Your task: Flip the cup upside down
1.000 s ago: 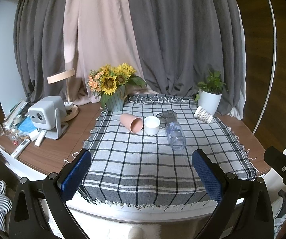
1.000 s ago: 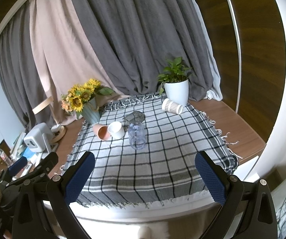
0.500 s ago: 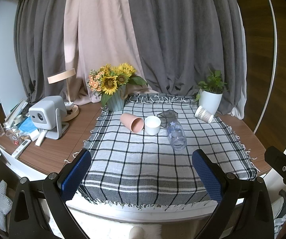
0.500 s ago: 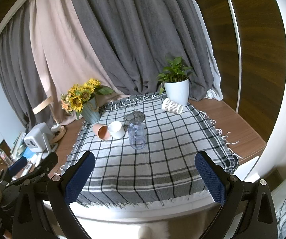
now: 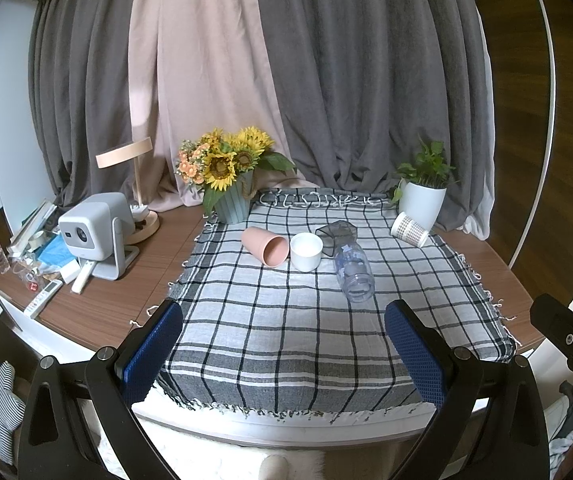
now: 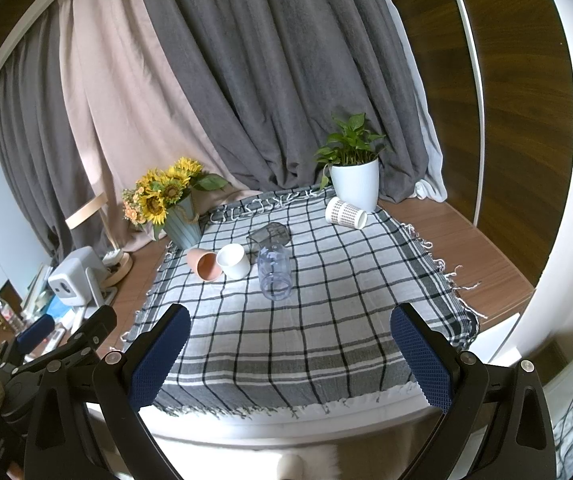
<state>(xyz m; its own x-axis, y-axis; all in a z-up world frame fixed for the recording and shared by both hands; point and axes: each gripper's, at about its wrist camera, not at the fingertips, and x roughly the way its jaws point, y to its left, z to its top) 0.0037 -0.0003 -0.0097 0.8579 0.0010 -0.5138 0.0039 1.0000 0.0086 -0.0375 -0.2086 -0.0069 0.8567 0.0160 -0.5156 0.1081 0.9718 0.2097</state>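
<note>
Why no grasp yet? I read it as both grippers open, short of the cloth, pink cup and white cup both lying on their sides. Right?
One detail is off. The pink cup does lie on its side, but the white cup stands upright, mouth up, as the left wrist view shows. The left gripper and right gripper are open, holding nothing, at the checked cloth's near edge.

left tool: jaws wide, empty | right tool: jaws wide, empty

A brown wooden worktop carries a black-and-white checked cloth spread ahead of the fingers. Beyond the left finger, directly on the wood, stand a grey boxy projector, a round-based wooden lamp and a white remote control.
</note>
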